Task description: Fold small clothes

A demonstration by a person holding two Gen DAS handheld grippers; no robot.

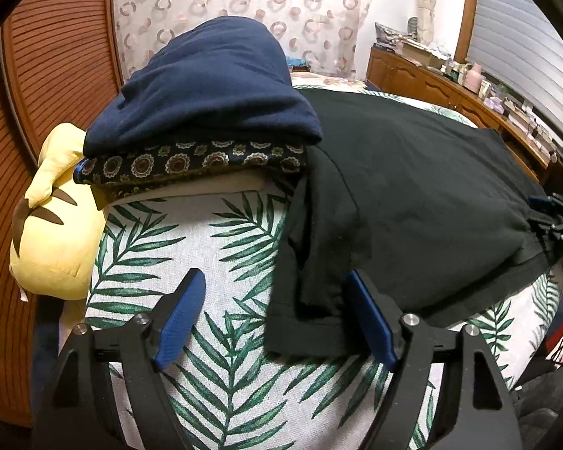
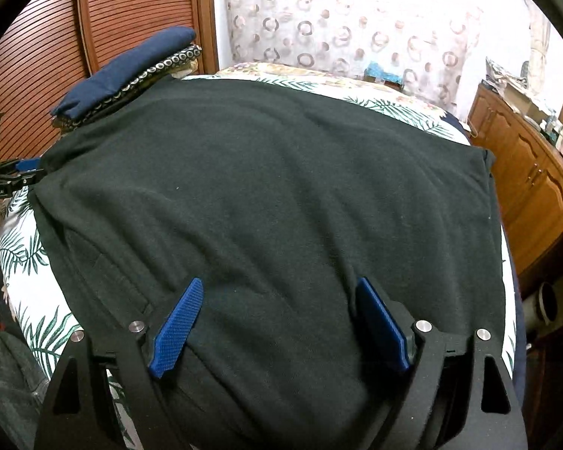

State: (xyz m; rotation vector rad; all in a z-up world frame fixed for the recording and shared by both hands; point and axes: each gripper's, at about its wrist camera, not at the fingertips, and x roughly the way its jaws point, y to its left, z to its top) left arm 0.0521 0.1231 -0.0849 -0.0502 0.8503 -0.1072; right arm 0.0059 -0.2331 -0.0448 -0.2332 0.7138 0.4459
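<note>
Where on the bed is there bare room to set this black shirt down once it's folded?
Best patch: the leaf-print cover between the yellow plush, the folded stack behind it and the black shirt. A thin strip lies beyond the shirt's far edge. Elsewhere the shirt covers the bed, and its corner touches the stack.

Garment: lay spread flat on the bedspread. Stack of folded clothes: stood on the bedspread at the garment's far left corner, touching it. Plush toy: lay left of the stack, at the bed's edge. Cabinet: stood right of the bed.
</note>
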